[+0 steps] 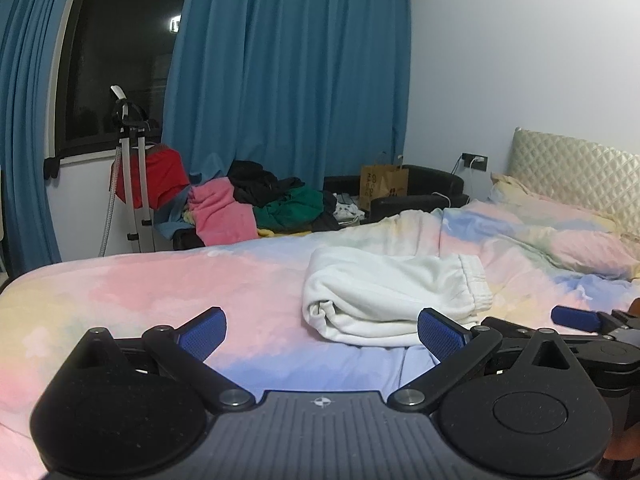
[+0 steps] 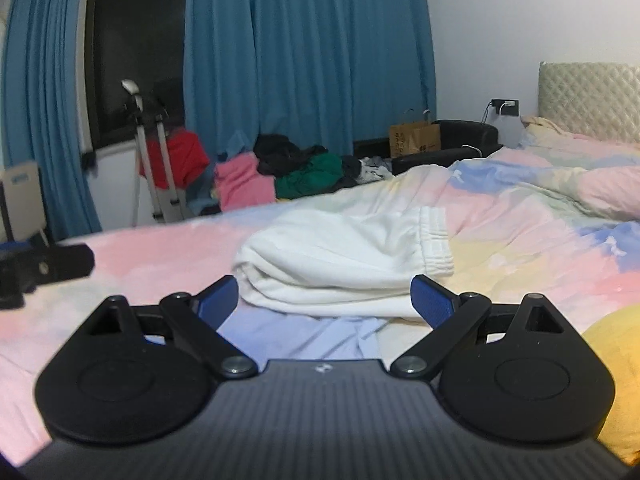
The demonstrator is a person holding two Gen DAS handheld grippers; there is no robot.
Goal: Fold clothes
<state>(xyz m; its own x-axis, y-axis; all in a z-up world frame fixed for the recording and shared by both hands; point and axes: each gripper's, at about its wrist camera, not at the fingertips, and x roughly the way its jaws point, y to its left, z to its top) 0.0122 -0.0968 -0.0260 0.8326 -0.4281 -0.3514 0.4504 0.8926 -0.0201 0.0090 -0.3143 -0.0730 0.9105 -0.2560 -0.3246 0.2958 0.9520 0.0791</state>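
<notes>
With the white garment [image 2: 340, 256] already lying folded on the bed [image 1: 140, 288], both grippers [image 1: 322, 334] [image 2: 324, 300] are hovering near it, jaws wide and empty, while the far clothes pile [image 1: 272, 200] is waiting.

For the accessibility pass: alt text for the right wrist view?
Open right gripper, holding nothing, faces folded white pants on a pastel bedspread; clothes pile and blue curtains behind.

Setting was a home bedroom: bed [image 1: 140, 292] with pastel cover and quilted headboard [image 1: 576, 176], blue curtains [image 1: 288, 72] at a dark window, heaped laundry [image 1: 260, 204] past its far edge
</notes>
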